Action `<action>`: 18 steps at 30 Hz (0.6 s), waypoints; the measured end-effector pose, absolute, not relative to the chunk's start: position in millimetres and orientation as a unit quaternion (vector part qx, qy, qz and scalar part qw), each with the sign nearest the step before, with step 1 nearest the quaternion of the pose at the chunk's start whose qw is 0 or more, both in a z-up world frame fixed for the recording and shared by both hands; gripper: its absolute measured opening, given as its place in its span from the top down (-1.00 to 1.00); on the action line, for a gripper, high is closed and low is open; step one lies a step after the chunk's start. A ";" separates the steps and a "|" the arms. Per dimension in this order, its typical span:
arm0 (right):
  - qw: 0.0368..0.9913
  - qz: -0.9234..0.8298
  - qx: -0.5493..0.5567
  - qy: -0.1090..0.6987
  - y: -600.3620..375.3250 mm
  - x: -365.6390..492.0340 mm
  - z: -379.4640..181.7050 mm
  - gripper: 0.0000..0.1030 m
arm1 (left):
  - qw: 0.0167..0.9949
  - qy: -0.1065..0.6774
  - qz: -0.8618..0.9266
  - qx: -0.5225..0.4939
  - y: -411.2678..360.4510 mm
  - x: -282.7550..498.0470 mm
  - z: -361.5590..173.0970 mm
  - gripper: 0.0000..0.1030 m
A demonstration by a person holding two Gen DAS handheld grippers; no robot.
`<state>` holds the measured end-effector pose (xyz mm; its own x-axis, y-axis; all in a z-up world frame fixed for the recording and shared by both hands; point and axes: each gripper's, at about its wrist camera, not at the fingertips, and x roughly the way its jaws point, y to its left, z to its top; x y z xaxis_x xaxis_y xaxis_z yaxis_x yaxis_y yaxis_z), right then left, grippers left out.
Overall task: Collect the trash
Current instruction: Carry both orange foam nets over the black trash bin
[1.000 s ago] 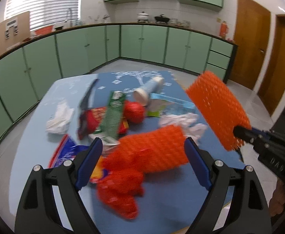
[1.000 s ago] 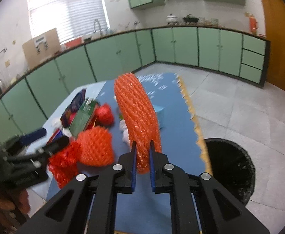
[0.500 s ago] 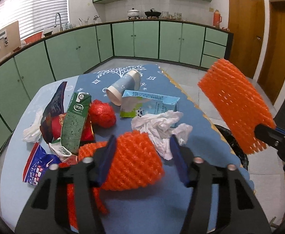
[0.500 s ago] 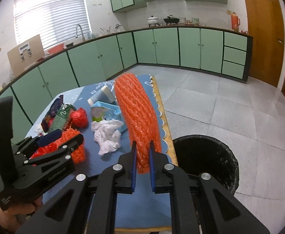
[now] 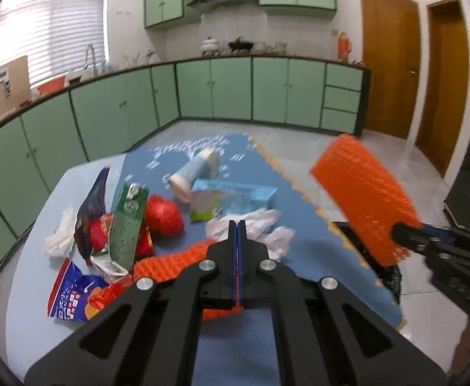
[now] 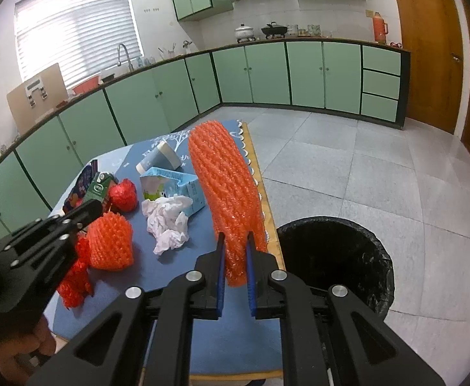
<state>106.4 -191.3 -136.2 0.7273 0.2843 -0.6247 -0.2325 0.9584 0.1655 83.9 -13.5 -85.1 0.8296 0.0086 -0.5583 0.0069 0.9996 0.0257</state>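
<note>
The left gripper has just been closing, and its fingers are now pressed together. An orange foam net lies on the desk right under them. The left wrist view shows the net on both sides of the closed fingers, but I cannot tell if a part of it is caught between them. In the right wrist view the net sits just beside the left fingers at the near left part of the desk.

The right gripper pinches the lower end of a second, long orange foam net and holds it upright, above the right edge of the desk. To the right of it, on the floor, stands a black trash bin with a dark bag inside.

More trash lies on the blue cloth of the desk: a crumpled white tissue near the middle, a light blue carton behind it, a paper cup on its side farther away, a red ball, and a green carton and snack wrappers on the left.
</note>
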 end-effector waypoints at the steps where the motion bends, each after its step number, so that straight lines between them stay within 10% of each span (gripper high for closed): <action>1: 0.929 0.139 0.038 0.341 -191.5 106.2 -135.6 0.78 | 0.956 0.292 -0.005 0.019 -17.5 82.4 -84.6 1.00; 5: 0.930 0.135 0.038 0.340 -194.5 104.3 -138.5 0.78 | 0.949 0.313 0.003 0.020 -21.6 84.1 -94.5 0.87; 9: 0.928 0.132 0.039 0.346 -195.6 104.6 -142.9 0.78 | 0.944 0.327 0.038 0.018 -17.0 93.5 -105.5 -0.19; 16: 0.926 0.126 0.039 0.355 -196.9 109.7 -149.9 0.78 | 0.930 0.360 0.056 0.036 -20.8 118.5 -132.1 -0.28; 18: 0.925 0.124 0.040 0.357 -197.4 111.3 -151.3 0.78 | 0.926 0.370 0.063 0.042 -20.6 124.5 -139.3 0.01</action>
<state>111.3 -197.4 -151.3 0.7136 0.2584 -0.6512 -0.2009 0.9659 0.1632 124.5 -20.6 -139.3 0.7187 0.1469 -0.6796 -0.0847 0.9886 0.1241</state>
